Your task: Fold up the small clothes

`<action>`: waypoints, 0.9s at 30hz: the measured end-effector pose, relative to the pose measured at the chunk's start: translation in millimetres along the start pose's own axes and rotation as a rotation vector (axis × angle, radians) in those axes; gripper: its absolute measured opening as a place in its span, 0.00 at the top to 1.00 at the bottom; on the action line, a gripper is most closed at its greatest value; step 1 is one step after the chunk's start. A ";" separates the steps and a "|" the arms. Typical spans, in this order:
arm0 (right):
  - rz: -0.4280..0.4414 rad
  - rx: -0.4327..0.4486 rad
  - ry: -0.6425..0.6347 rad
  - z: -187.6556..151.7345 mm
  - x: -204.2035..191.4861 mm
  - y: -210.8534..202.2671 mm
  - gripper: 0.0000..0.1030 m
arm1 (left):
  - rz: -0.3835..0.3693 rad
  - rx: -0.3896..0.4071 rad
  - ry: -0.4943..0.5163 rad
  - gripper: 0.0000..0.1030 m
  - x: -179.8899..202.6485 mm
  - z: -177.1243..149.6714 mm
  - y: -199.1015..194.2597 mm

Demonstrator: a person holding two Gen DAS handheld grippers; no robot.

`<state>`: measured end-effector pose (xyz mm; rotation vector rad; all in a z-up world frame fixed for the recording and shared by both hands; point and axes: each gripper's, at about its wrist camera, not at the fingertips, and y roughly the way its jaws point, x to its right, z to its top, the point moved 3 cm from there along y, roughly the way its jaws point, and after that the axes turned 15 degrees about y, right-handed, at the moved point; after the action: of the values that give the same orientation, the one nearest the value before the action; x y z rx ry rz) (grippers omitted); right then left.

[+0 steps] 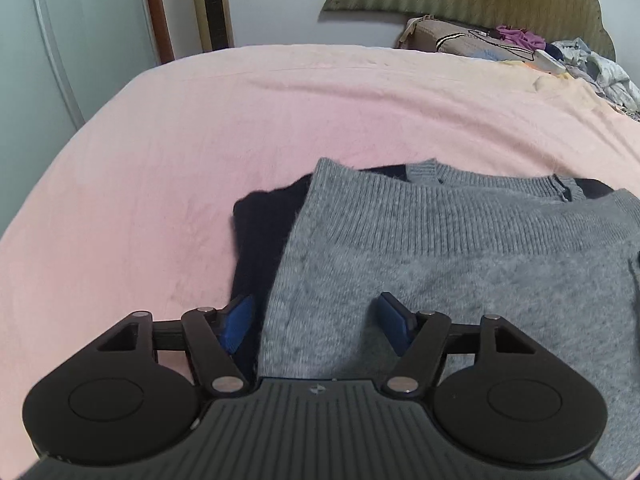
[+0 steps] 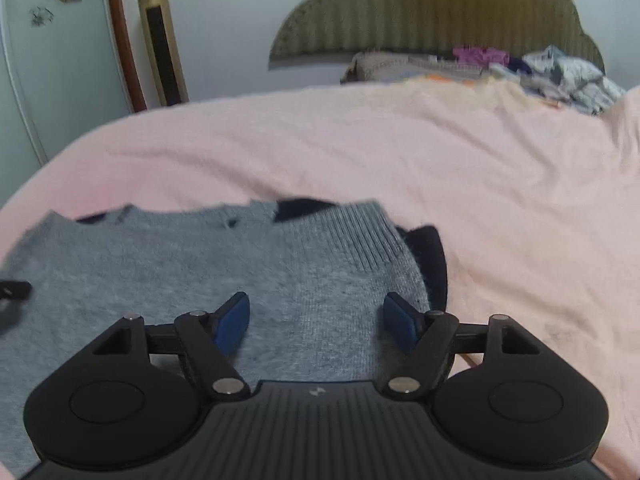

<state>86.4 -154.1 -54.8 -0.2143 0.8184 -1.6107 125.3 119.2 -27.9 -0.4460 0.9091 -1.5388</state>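
Currently, the grey knit sweater [image 1: 460, 264] is lying folded on the pink bed cover [image 1: 160, 160], near the front edge of the bed, with its ribbed hem band turned up toward the neckline. A dark garment [image 1: 260, 232] is lying beneath it and showing past its side edges and at the collar.

The left tool [image 1: 316, 322] is hovering over the sweater's left edge with its jaws standing apart and nothing between the blue pads [image 1: 236, 324]. The right tool [image 2: 316, 322] is hovering over the sweater's right part in the same condition: jaws apart, pads clear of the knit, no cloth gripped. Neither tool is holding anything.

In my judgement, one fold is lying finished and the next fold is pending. To do it well, each tool should be taking a side edge of the grey layer at matching points, pinching all the layers of the knit rather than the top one alone, so the stack is not sliding apart. The dark garment underneath should be either taken with it deliberately or left alone; a partial catch would be dragging it askew. Both hands should be travelling evenly so the ribbed band is staying straight.

Further out, a heap of unsorted clothes [image 2: 560, 72] is sitting by the headboard [image 2: 440, 8], well apart from the work.
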 end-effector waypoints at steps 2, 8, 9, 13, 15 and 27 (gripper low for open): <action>0.040 0.016 -0.011 -3.8 -6.9 -11.5 0.22 | 0.004 0.004 -0.005 0.30 -0.6 -2.7 -1.8; -0.065 -0.020 -0.066 -17.8 -13.5 1.1 0.21 | 0.019 -0.001 -0.016 0.23 -1.3 -7.6 -4.6; -0.054 -0.019 -0.052 -19.4 -13.6 -1.2 0.21 | 0.022 0.000 -0.014 0.22 -1.2 -8.7 -5.3; 0.020 -0.015 -0.050 -28.7 -25.3 -13.4 0.19 | 0.018 -0.006 -0.025 0.19 -2.0 -11.5 -2.4; -0.001 -0.020 -0.085 -34.3 -29.0 -8.7 0.13 | 0.015 -0.008 -0.039 0.18 -3.7 -11.9 -0.7; -0.024 0.045 -0.083 -58.5 -25.8 -4.8 0.00 | 0.043 0.015 -0.090 0.00 -5.8 -25.9 2.0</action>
<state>55.4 -107.9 -86.8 -0.2575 0.7173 -1.6299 108.7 132.4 -44.1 -0.4784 0.8320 -1.4742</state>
